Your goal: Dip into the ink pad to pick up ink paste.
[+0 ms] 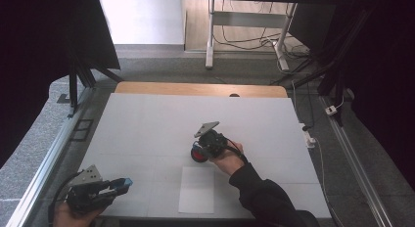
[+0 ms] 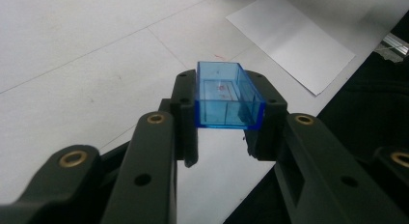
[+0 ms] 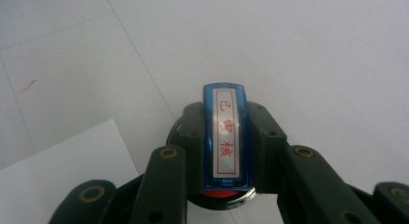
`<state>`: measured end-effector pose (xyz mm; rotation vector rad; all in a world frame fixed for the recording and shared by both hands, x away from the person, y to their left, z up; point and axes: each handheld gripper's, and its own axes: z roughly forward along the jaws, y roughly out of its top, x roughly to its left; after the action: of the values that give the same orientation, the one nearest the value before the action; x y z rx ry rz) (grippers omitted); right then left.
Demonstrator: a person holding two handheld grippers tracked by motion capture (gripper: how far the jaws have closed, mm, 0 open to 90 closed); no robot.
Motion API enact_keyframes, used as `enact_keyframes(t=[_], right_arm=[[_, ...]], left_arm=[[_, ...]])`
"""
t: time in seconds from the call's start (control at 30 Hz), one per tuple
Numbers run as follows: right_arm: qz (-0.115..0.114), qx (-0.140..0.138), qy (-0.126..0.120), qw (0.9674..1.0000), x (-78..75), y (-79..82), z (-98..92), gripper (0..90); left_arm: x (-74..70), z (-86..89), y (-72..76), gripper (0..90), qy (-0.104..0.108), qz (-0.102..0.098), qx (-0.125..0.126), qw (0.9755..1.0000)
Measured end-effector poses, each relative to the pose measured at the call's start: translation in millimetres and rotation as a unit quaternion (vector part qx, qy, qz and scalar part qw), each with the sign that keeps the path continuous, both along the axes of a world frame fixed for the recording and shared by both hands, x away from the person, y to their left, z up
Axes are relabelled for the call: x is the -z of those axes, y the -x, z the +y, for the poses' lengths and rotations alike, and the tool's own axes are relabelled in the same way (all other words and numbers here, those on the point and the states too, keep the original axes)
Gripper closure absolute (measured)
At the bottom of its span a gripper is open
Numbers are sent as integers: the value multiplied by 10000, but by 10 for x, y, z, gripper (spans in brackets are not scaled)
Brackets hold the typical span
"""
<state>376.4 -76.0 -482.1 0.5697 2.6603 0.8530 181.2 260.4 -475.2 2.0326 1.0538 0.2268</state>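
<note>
A: Where is the left gripper [image 1: 105,188]?

B: At the near left corner of the worktop [image 1: 147,119], held low in the person's left hand [image 1: 68,215]. Its fingers [image 2: 185,113] are clamped on a clear blue cap [image 2: 226,96], one finger on each long side. The cap's open side faces the camera in the left gripper view, and the worktop shows through its walls.

A: And the right gripper [image 1: 199,151]?

B: Near the middle of the worktop, a little to the right, pointing down and to the left in the high view. Its fingers [image 3: 193,132] are closed on a blue stamp [image 3: 225,137], which has a white label with red characters on top.

A: What is under that stamp?

B: A round ink pad [image 1: 197,154], black rimmed with red inside. In the right gripper view the red shows just below the stamp's near end. Whether the stamp presses on the pad I cannot tell.

A: Anything else on the worktop?

B: A white sheet of paper [image 1: 196,189] lies flat just near of the ink pad, between the two grippers and closer to the right one. The cap and the stamp are well apart.
</note>
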Motion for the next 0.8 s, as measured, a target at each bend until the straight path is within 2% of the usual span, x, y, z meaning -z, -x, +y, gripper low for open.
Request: enact_keyframes(t=[0.1,0.17,0.27,0.43,0.57,0.8], right_arm=[[-52,-27,24,10000,-4,5,8,709],[41,0,-27,10000,-11,-11,-9,708],[132,126,-288,9994,-21,-36,-52,708],[198,209,-641,9975,-136,-34,-99,708],[142,216,-621,9977,-191,-5,-101,708],[118,68,-426,9990,-146,8,-68,708]], left_arm=[[0,5,2,687,8,-2,-2,10000],[-1,7,4,687,11,-6,-4,10000],[-3,10,7,687,19,-7,1,10000],[-2,14,8,687,27,2,-11,10000],[-2,12,8,687,22,0,-14,10000],[-1,13,9,687,27,2,-11,10000]])
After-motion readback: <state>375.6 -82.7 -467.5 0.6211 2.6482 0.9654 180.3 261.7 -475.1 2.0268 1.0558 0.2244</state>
